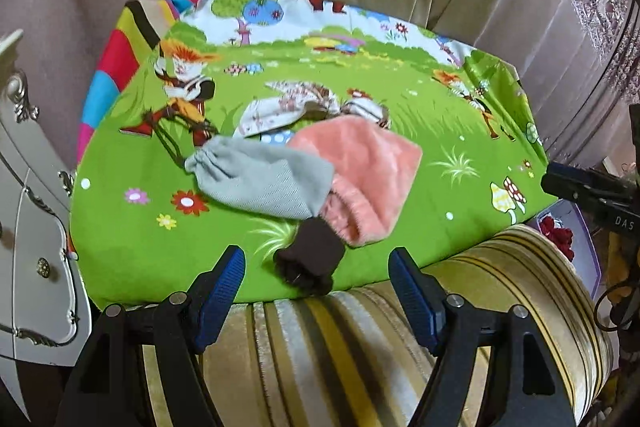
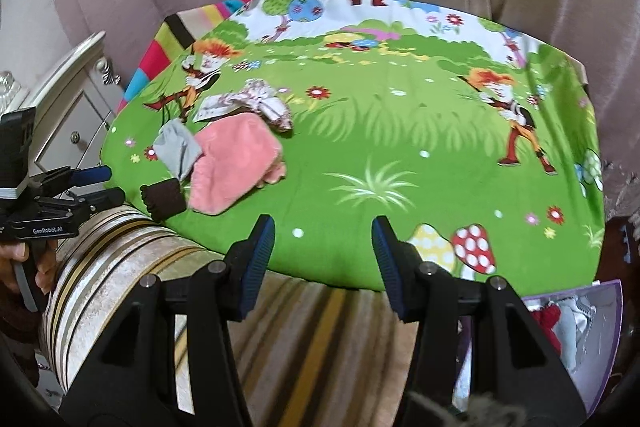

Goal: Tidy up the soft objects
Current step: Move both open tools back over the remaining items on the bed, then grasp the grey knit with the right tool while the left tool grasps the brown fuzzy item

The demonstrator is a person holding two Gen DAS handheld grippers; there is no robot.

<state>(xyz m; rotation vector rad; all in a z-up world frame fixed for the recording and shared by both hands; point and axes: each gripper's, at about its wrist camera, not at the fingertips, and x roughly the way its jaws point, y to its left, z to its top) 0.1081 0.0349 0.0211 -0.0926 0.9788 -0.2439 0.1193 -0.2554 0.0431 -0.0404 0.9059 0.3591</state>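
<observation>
Both the left gripper and right gripper hang released and empty. The pink cloth, grey pouch, brown piece, perhaps a glove, and floral cloth lie mid-frame on the green sheet.

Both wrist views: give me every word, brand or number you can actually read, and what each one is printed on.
"GenRobot.AI": white print on the black body of the left gripper, seen in the right wrist view.
"DAS": white letters on the black body of the right gripper, at the edge of the left wrist view; the frame cuts it off, so there may be more.
The cartoon sheet carries pictures only, no lettering.
</observation>
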